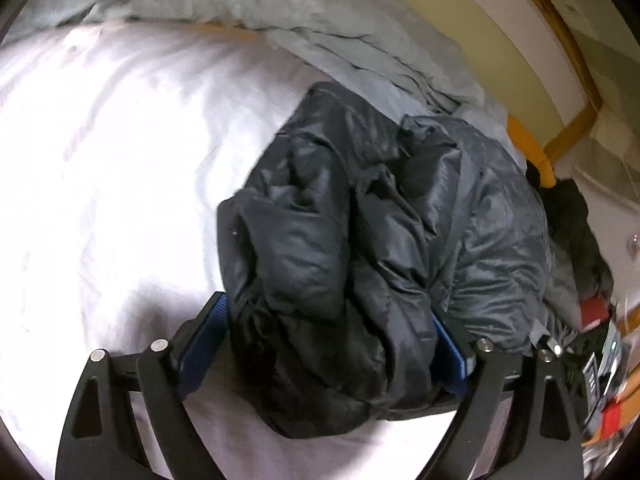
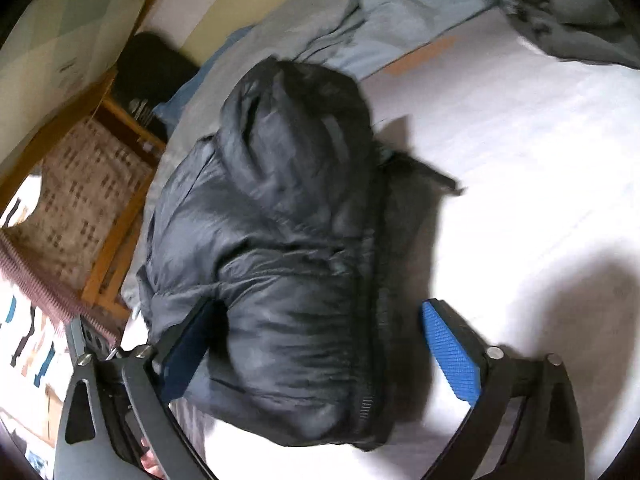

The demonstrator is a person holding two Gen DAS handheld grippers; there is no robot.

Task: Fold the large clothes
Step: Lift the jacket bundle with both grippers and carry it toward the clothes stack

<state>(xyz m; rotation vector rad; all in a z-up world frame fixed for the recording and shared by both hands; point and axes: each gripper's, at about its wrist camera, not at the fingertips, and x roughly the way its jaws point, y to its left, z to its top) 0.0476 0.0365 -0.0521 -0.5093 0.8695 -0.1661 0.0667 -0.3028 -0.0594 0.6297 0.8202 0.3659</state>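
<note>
A black puffer jacket (image 1: pixel 380 208) lies bunched in a thick bundle on the white bed sheet (image 1: pixel 100 160). My left gripper (image 1: pixel 326 308) stands open and straddles the bundle's near end. Its blue pads (image 1: pixel 204 340) sit close on either side, and the fabric bulges over the right one. In the right wrist view the same jacket (image 2: pixel 280 200) shows its zipper edge along the right side. My right gripper (image 2: pixel 320 307) is open around the near end. Its right pad (image 2: pixel 450 348) is clear of the fabric over the bare sheet (image 2: pixel 520 160), and its left pad is beside the jacket.
A crumpled grey duvet (image 1: pixel 280 12) lies along the far side of the bed, also seen as duvet (image 2: pixel 400 4), with a dark garment (image 2: pixel 568 4) by it. A wooden chair with a patterned cushion (image 2: pixel 80 208) stands beside the bed. Clutter (image 1: pixel 600 360) sits off the bed's edge.
</note>
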